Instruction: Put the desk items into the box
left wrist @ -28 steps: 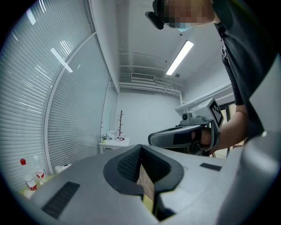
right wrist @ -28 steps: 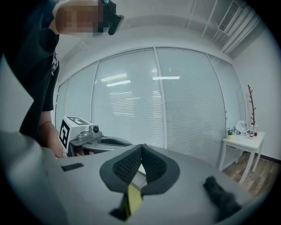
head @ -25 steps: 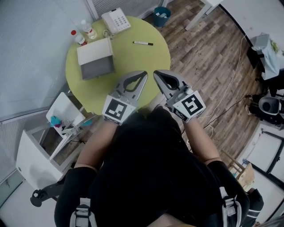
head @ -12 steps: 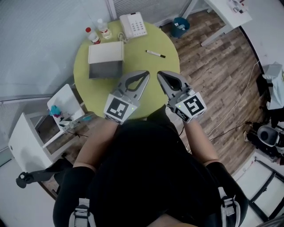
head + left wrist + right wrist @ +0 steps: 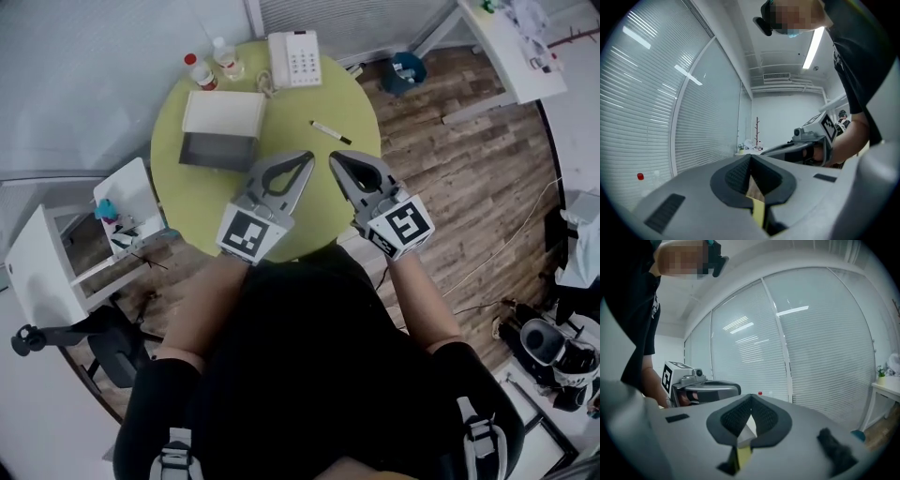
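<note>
A white open-topped box [image 5: 222,131] stands on the round green table [image 5: 202,197], at its left. Behind it are a white desk phone [image 5: 293,58] and two small bottles, one red-capped [image 5: 197,70] and one clear [image 5: 228,58]. A black-and-white marker [image 5: 330,132] lies right of the box. My left gripper [image 5: 307,157] and right gripper [image 5: 335,157] are held side by side over the table's near edge, both shut and empty. The left gripper view shows its jaws [image 5: 750,157] closed, with the right gripper [image 5: 806,140] beside it. The right gripper view shows its jaws [image 5: 751,397] closed too.
A white side cabinet [image 5: 122,220] with small items stands left of the table. A blue bin [image 5: 405,70] and a white desk [image 5: 511,47] are at the far right on the wood floor. A chair base [image 5: 56,333] sits lower left. Blinds cover the glass wall.
The head view has swung, so the table and floor have turned and shifted in the picture. Both grippers keep the same shut pose side by side over the near edge.
</note>
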Available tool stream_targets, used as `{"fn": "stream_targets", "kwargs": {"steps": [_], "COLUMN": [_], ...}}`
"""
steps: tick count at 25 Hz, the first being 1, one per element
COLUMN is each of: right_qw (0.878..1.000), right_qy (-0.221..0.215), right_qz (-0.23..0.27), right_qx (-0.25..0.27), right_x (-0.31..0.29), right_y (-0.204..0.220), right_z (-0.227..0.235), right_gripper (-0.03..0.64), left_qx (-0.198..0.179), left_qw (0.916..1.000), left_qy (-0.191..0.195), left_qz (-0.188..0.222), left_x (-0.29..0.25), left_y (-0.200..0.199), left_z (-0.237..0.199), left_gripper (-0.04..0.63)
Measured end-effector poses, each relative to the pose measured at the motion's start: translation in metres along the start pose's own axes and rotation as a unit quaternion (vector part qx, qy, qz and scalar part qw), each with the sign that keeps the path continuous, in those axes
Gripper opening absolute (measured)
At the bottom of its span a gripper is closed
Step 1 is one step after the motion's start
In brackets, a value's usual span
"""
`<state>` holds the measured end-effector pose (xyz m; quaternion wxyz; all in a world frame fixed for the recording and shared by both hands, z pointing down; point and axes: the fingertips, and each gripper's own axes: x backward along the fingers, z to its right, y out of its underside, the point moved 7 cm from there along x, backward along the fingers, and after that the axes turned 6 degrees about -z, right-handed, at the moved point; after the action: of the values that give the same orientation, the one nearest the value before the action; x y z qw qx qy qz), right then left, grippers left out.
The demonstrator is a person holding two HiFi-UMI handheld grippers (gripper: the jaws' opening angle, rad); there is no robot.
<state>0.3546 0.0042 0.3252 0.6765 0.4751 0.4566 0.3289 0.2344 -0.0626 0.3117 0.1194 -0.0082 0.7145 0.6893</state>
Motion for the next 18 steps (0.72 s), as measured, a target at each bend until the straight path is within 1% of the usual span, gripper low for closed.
{"fn": "stream_targets", "kwargs": {"steps": [4,7,12,15,18], "right_qw": [1.0,0.998,0.994,0.991,0.987], "right_qy": [-0.022,-0.041,-0.072,-0.085,-0.092], "right_qz": [-0.016,-0.043,-0.082,-0.102,-0.134], "right_qx": [0.007,0.012,0.015,0.018,0.02], "right_x": [-0.012,-0.021,-0.042,-0.052,-0.063], "right_y": [0.01,0.023,0.044,0.058,0.079], "right_z": [0.027,0.046,0.081,0.099,0.114], "right_gripper": [0.017,0.017,0.017,0.017,0.017], "left_qx": [-0.002,-0.01,-0.01,-0.008,-0.001], "left_qw": [0.9996,0.9989,0.9978,0.9969,0.9958], "left_qy": [-0.028,-0.045,-0.064,-0.073,-0.087], "left_qz": [0.007,0.0,-0.015,-0.028,-0.029], "left_x": [-0.021,-0.036,-0.065,-0.081,-0.092], "left_y": [0.011,0.024,0.055,0.073,0.091], "left_z": [-0.007,-0.009,-0.014,-0.017,-0.021], "left_gripper": [0.011,0.011,0.011,0.011,0.011]}}
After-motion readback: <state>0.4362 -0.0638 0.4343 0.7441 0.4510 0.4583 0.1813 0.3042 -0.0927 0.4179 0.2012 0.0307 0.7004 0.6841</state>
